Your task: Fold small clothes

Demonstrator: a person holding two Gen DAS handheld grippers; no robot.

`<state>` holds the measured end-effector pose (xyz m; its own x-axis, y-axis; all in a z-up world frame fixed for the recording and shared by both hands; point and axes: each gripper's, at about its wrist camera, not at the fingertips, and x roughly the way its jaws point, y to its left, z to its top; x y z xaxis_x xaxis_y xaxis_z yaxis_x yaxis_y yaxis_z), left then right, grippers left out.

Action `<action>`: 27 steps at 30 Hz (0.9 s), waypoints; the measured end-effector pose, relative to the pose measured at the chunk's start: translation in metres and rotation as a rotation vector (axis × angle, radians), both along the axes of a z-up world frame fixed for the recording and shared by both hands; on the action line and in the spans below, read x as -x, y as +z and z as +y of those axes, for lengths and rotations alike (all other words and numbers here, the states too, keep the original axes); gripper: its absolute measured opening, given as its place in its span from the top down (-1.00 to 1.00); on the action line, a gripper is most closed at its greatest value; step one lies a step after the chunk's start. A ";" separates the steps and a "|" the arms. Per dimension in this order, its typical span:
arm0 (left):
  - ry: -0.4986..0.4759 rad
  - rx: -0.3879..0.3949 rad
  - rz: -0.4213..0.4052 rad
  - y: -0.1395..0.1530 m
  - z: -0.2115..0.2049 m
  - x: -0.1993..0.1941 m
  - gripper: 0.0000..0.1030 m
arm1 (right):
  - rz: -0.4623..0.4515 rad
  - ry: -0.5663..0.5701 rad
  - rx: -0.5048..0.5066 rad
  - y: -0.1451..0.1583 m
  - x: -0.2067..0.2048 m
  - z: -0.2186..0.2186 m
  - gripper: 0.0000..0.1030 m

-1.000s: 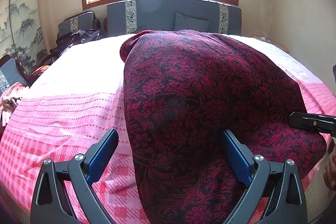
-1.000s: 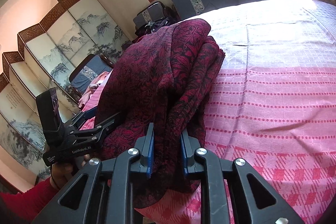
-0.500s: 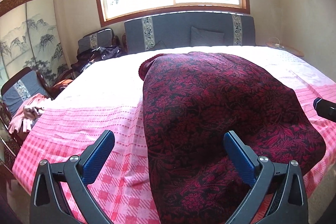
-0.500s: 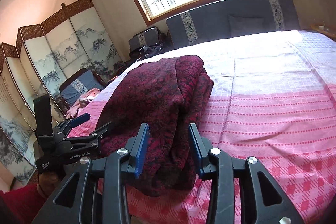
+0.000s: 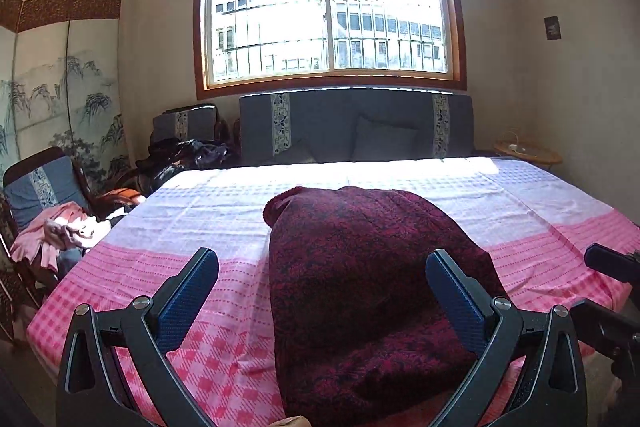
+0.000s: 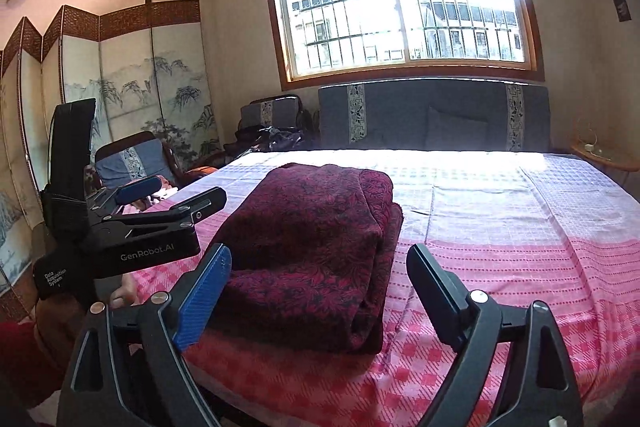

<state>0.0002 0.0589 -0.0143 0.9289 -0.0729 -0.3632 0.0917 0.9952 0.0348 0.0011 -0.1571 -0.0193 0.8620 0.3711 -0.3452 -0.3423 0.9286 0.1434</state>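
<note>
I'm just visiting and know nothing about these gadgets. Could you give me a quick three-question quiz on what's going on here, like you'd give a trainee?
1. True or false: the right gripper is clamped on the dark red patterned garment.
2. Where does the garment lie? A) on the armchair B) folded on the pink checked bedspread C) on the floor
3. Fill in: the left gripper has its jaws ____.

Key
1. False: its jaws have just been opening and now stand wide, with nothing between the pads.
2. B
3. open, gripping nothing
</note>
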 end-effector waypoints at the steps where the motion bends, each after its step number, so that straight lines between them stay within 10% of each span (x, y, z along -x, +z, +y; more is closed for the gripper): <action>1: -0.004 0.010 -0.004 0.003 0.000 0.002 -1.00 | 0.000 0.001 -0.004 0.002 0.000 0.000 -0.72; 27: -0.006 -0.061 0.010 -0.011 -0.017 -0.010 -1.00 | 0.058 -0.001 0.013 -0.007 -0.011 0.007 -0.92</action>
